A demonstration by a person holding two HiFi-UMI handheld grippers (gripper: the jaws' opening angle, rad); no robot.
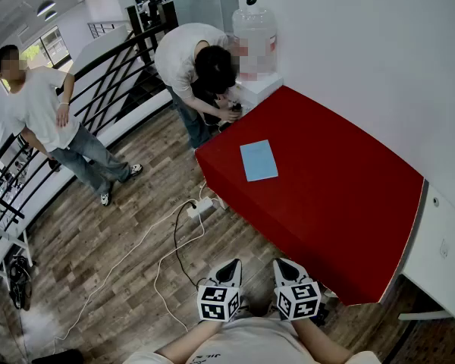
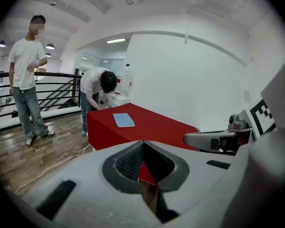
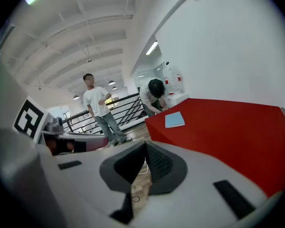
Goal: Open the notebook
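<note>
Red table [image 1: 341, 203], notebook [image 1: 258, 160] flat & closed toward its far end, well away from you. Left gripper [image 1: 230, 265] & right gripper [image 1: 283, 265] both pinched together, empty. Risk: closed tips just shove it off the edge; mind the power strip [image 1: 201, 206] underfoot.

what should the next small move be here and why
Probably move both grippers forward over the red table toward the blue notebook. It lies closed and flat toward the table's far end. The left gripper and right gripper are near the person's body, well short of it, jaws together and holding nothing.
</note>
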